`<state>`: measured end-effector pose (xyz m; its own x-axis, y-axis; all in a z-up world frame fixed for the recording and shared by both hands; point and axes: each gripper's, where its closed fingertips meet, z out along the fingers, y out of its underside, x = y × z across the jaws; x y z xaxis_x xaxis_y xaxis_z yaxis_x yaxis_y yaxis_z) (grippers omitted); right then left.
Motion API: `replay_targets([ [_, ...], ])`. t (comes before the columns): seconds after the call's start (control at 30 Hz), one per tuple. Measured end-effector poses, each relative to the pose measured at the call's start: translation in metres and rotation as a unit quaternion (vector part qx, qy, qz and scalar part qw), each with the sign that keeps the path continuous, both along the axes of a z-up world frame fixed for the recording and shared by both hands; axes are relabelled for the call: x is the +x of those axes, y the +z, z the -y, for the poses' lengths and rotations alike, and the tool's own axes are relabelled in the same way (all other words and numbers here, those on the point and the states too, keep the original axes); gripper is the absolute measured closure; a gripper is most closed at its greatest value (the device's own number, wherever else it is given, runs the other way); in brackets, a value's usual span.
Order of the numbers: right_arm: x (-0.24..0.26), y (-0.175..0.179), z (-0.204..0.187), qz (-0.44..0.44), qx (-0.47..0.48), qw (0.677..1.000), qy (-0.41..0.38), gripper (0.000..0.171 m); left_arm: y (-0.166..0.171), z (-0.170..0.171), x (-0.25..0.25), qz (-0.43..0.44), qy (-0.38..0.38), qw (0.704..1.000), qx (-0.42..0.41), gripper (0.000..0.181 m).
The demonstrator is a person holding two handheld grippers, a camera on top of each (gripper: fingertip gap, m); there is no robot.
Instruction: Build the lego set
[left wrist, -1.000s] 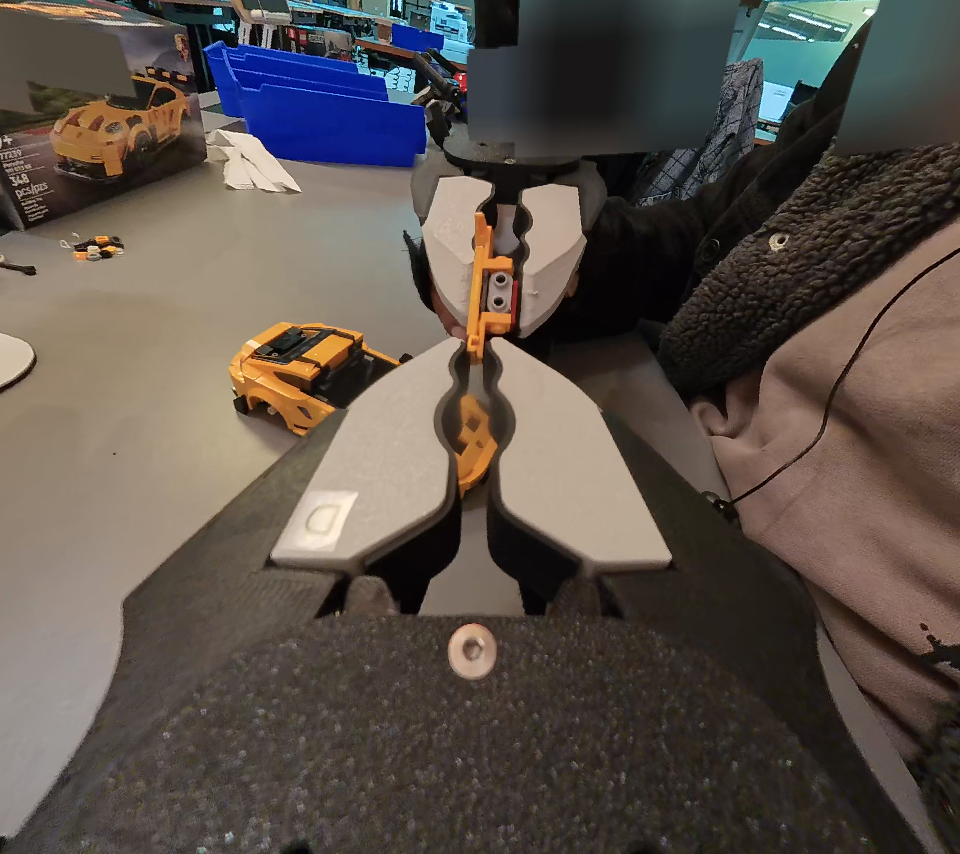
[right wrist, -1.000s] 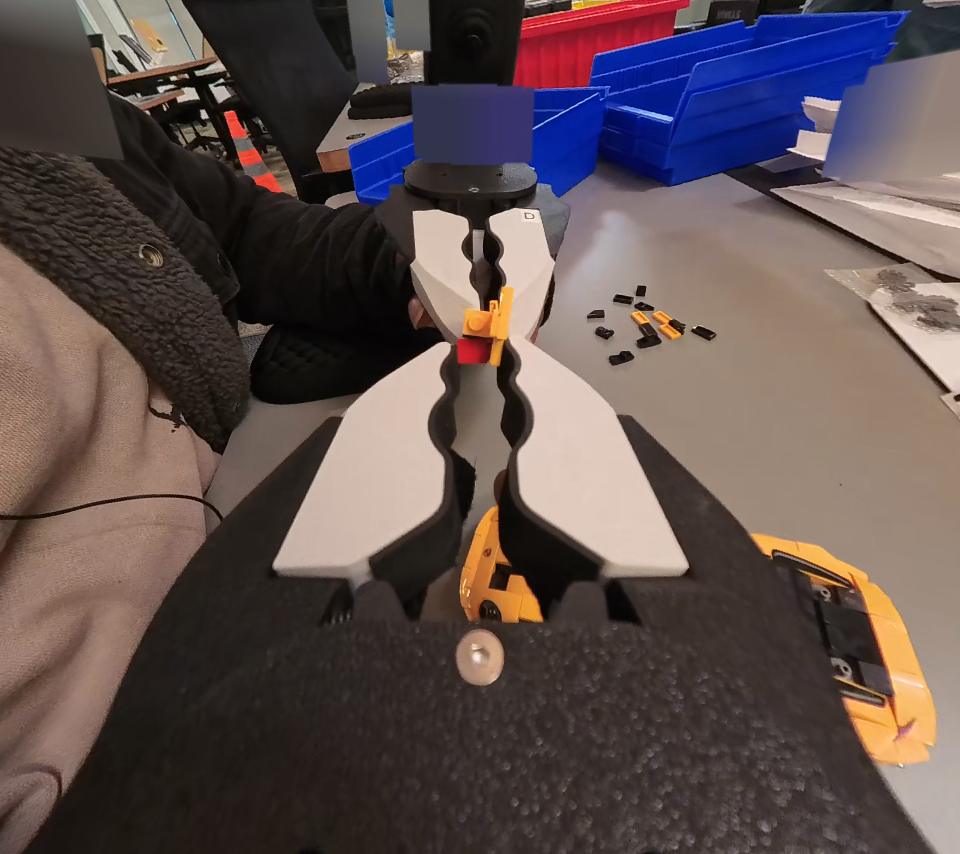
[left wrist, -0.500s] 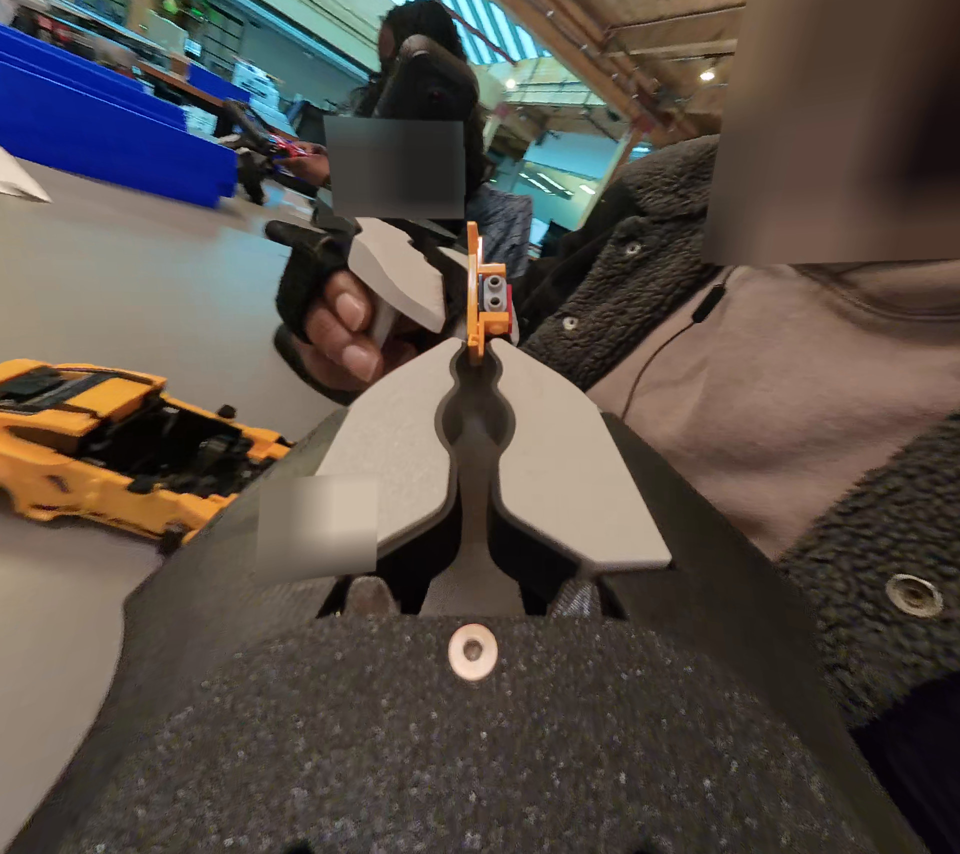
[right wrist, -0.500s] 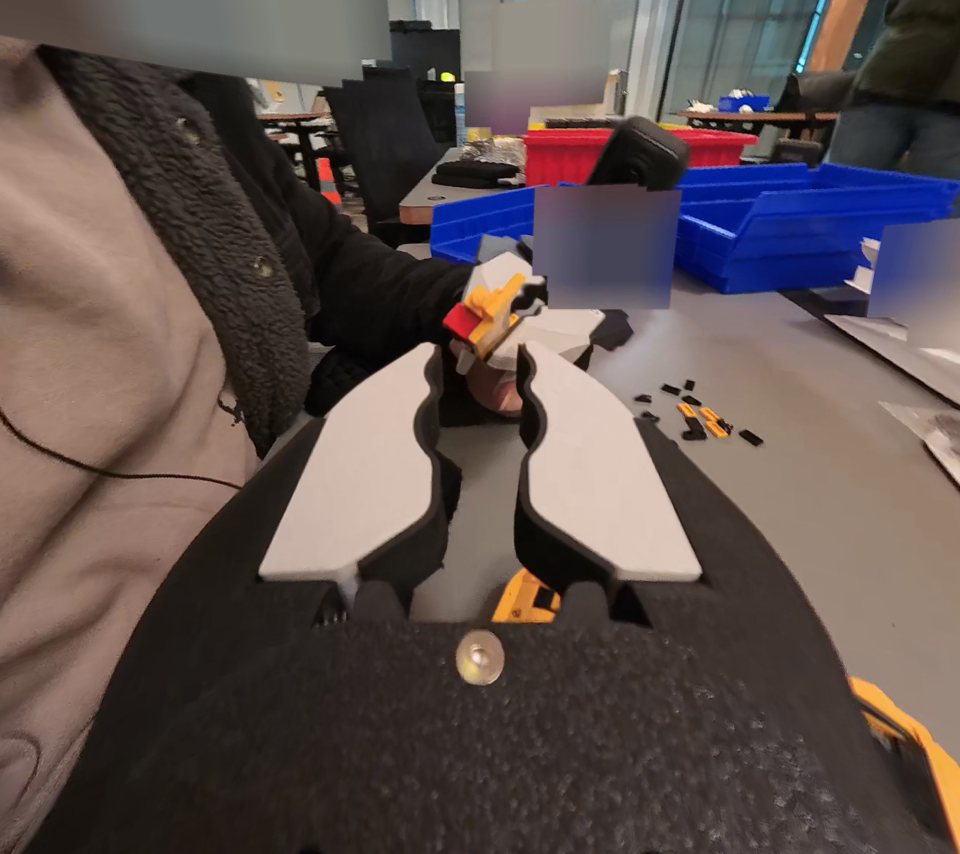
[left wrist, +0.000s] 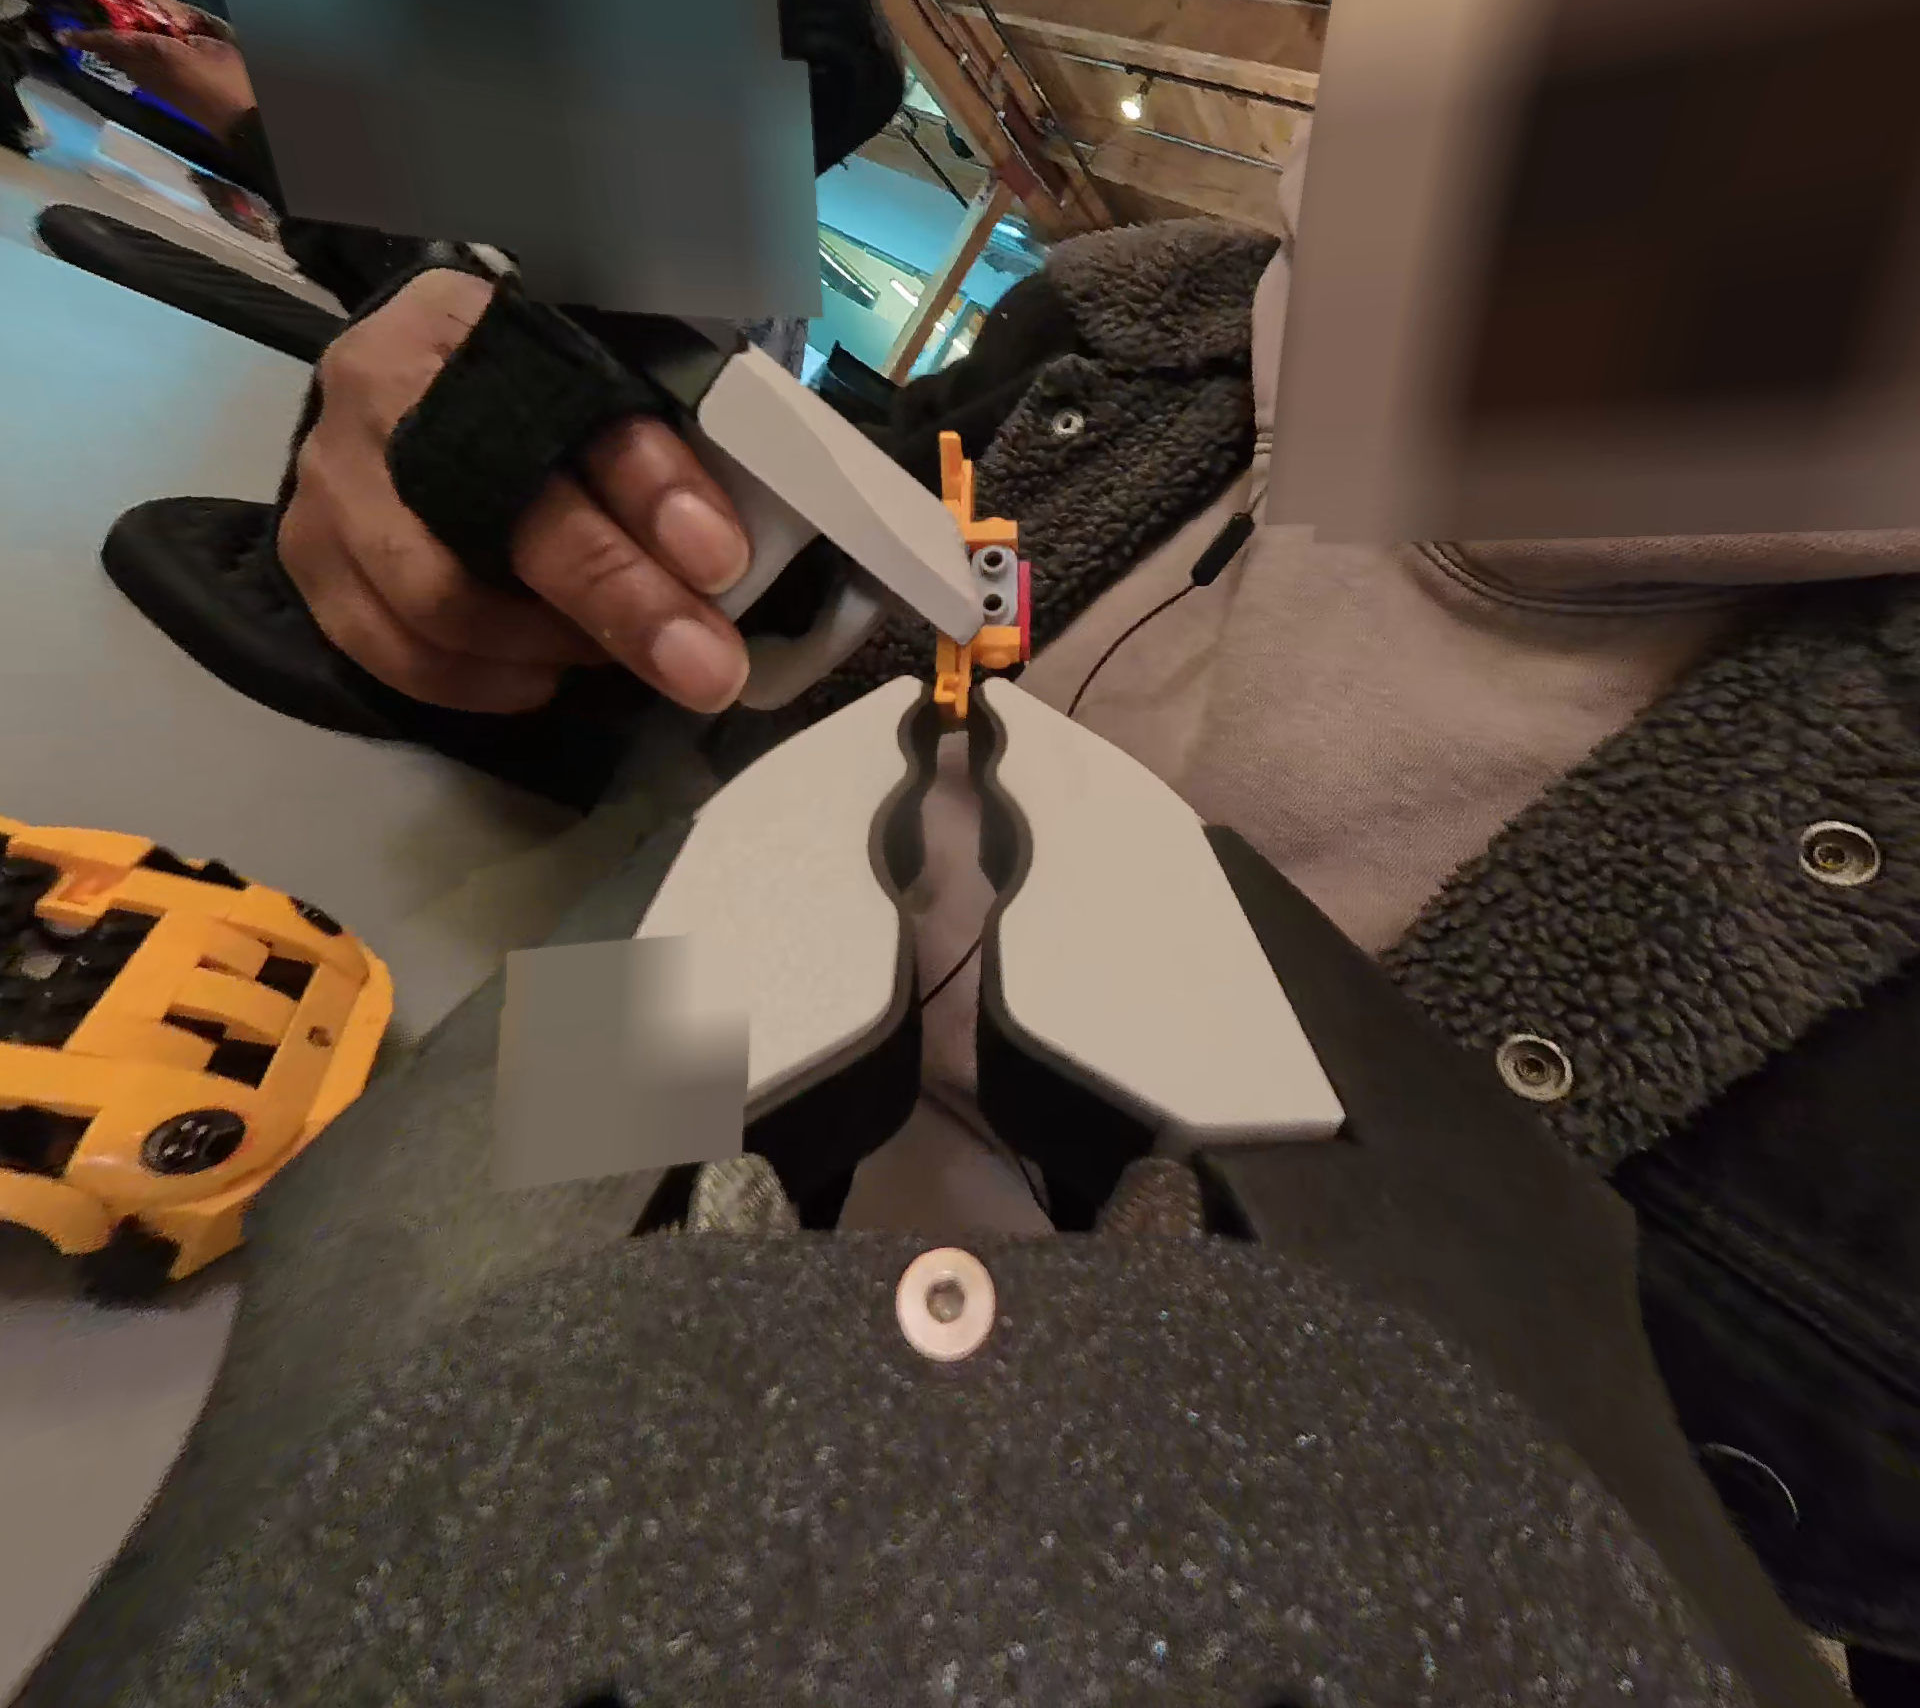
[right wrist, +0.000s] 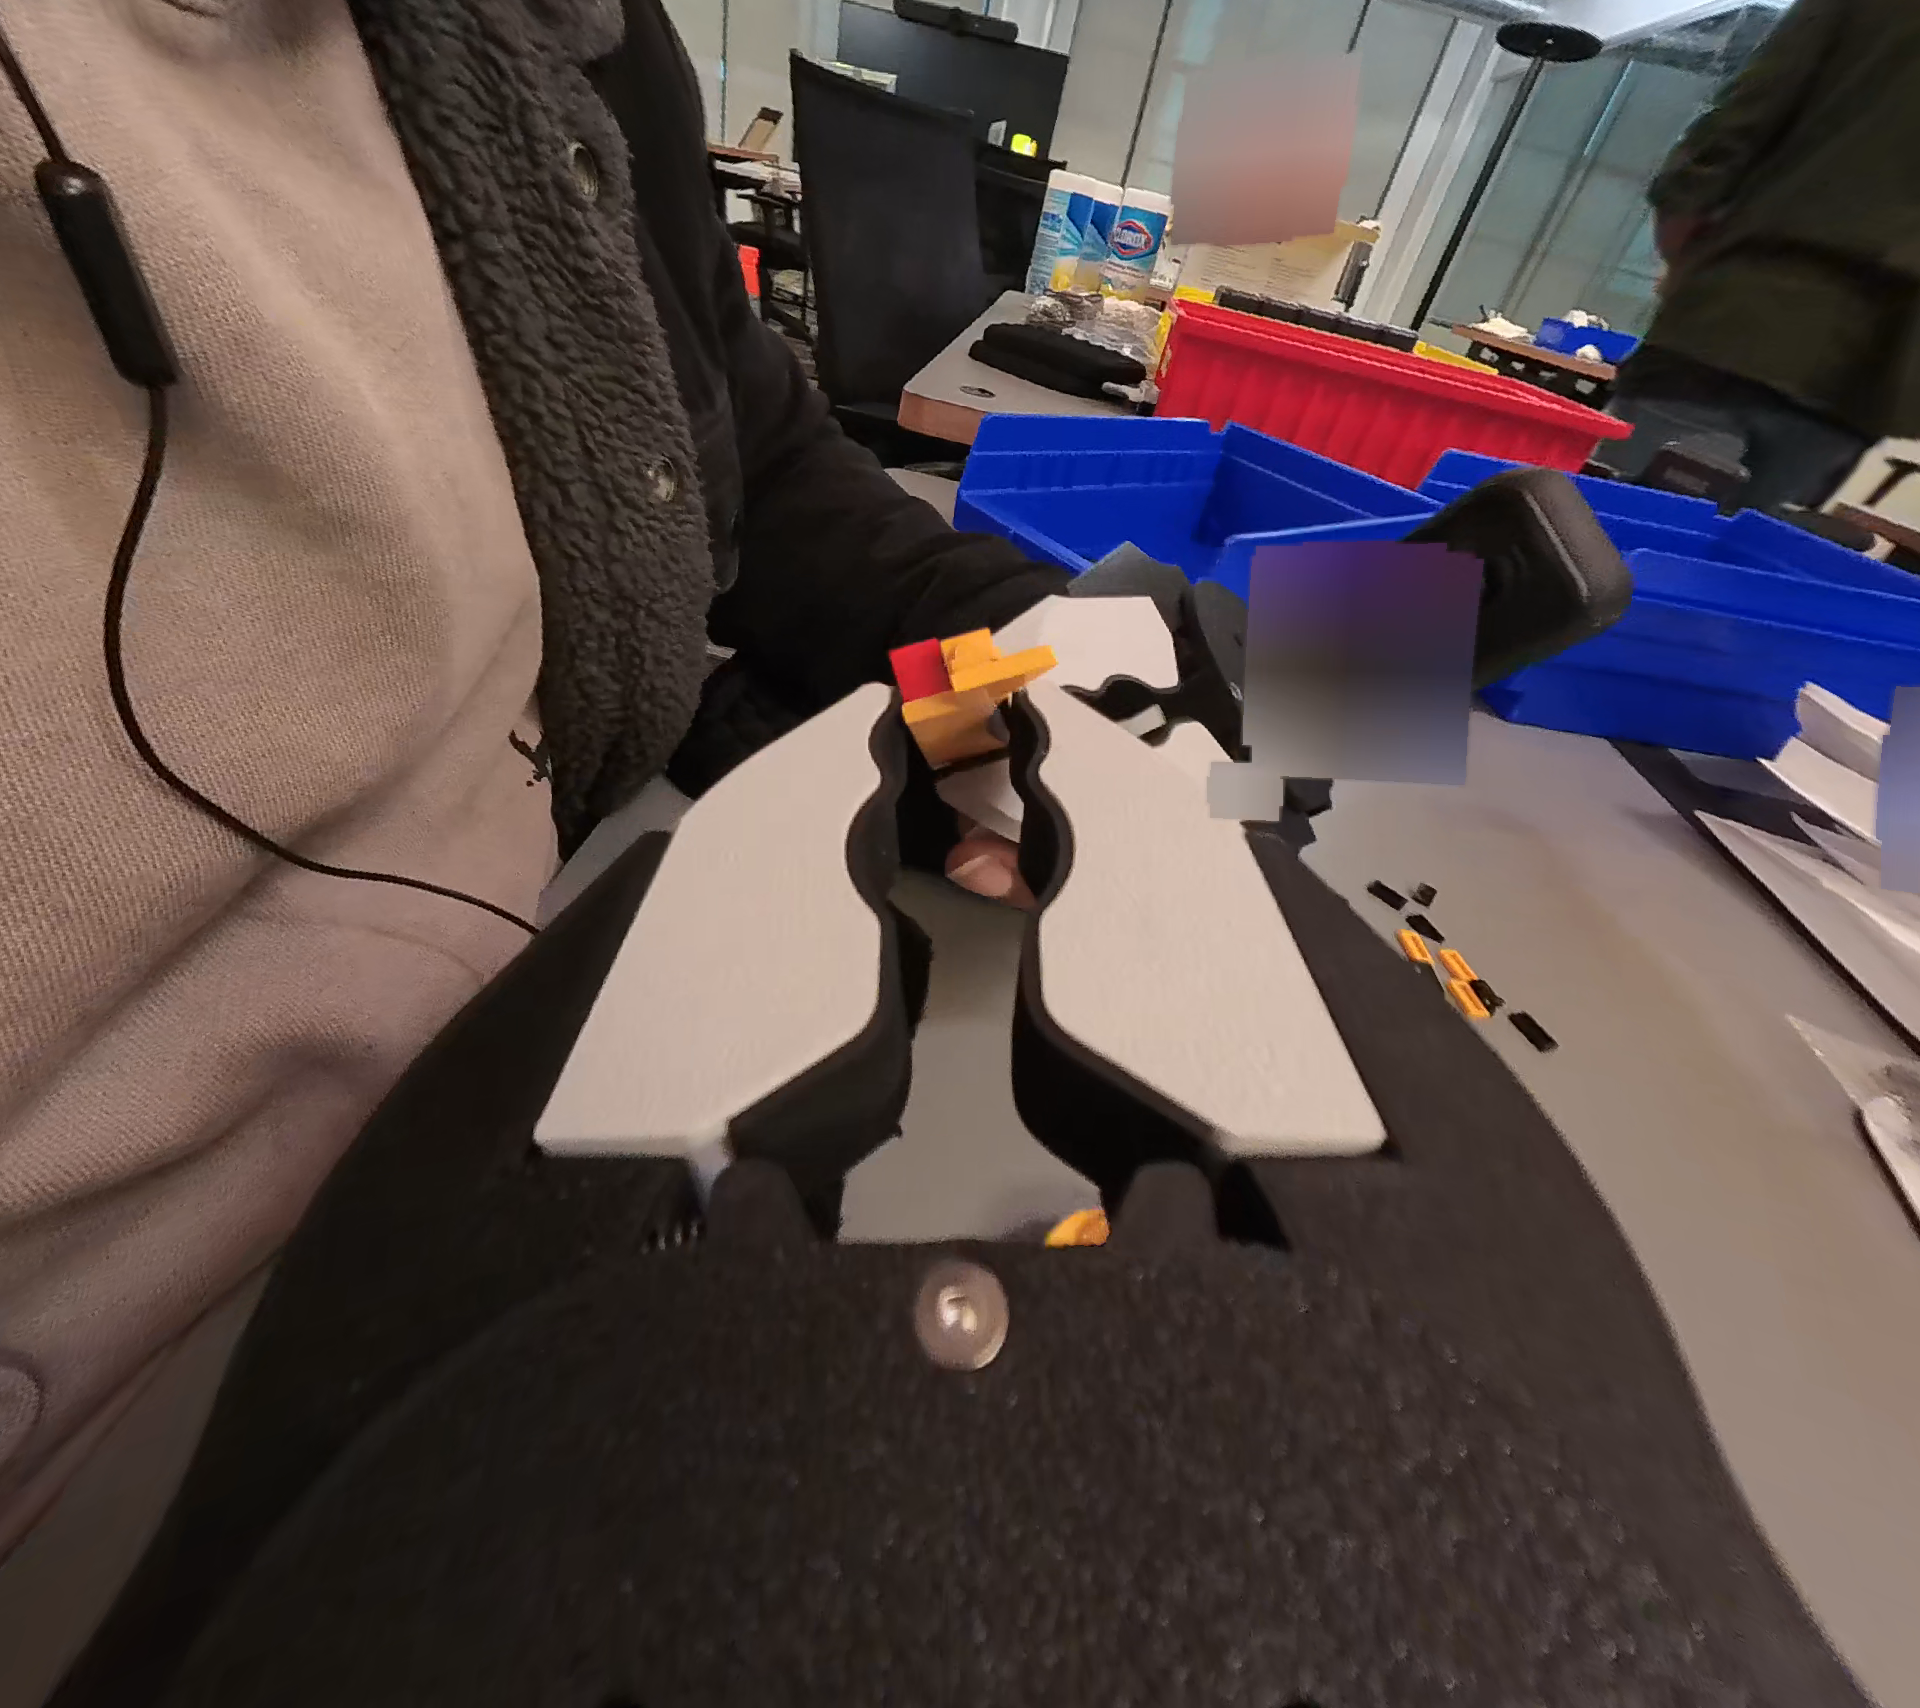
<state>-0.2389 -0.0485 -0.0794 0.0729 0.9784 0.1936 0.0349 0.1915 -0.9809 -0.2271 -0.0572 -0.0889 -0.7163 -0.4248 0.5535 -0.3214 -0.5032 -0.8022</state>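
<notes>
Left tool [left wrist: 957,702] pinching orange lego piece [left wrist: 971,578] at its tips — right tool [right wrist: 956,713] likewise (same piece).

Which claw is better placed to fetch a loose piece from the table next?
Probably right. The left claw is shut on the orange sub-assembly and should keep holding it. The loose pieces lie on the table beside the right claw, whose grip is unclear.

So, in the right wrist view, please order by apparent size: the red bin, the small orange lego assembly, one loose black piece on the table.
1. red bin, though it stands farthest away
2. small orange lego assembly, near the camera, so its rank is flattered
3. loose black piece, clearly the smallest
</notes>
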Motion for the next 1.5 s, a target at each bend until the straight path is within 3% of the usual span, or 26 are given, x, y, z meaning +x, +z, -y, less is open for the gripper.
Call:
replay_targets([
  [0.1, 0.012, 0.001, -0.01, 0.014, -0.009, 1.0, -0.023, 0.153, -0.004, -0.016, 0.007, -0.018, 0.047, 0.999, -0.003, 0.164],
  [0.3, 0.077, -0.011, -0.057, 0.121, -0.03, 0.975, -0.184, 0.153, -0.024, -0.058, 0.02, -0.058, 0.188, 0.978, 0.066, 0.169],
  [0.47, 0.102, -0.033, -0.077, 0.168, -0.083, 0.951, -0.246, 0.153, -0.04, -0.068, 0.025, -0.082, 0.236, 0.959, 0.134, 0.171],
  [0.7, 0.101, -0.067, -0.085, 0.279, -0.168, 0.909, -0.262, 0.153, -0.065, -0.076, 0.031, -0.126, 0.271, 0.929, 0.221, 0.171],
  [1.03, 0.085, -0.108, -0.074, 0.452, -0.274, 0.823, -0.209, 0.153, -0.075, -0.081, 0.034, -0.139, 0.3, 0.9, 0.284, 0.169],
  [1.2, 0.078, -0.108, -0.072, 0.463, -0.278, 0.819, -0.195, 0.153, -0.074, -0.085, 0.045, -0.129, 0.305, 0.885, 0.326, 0.161],
  [1.5, 0.066, -0.1, -0.064, 0.464, -0.252, 0.832, -0.173, 0.153, -0.067, -0.079, 0.06, -0.12, 0.262, 0.896, 0.337, 0.159],
])
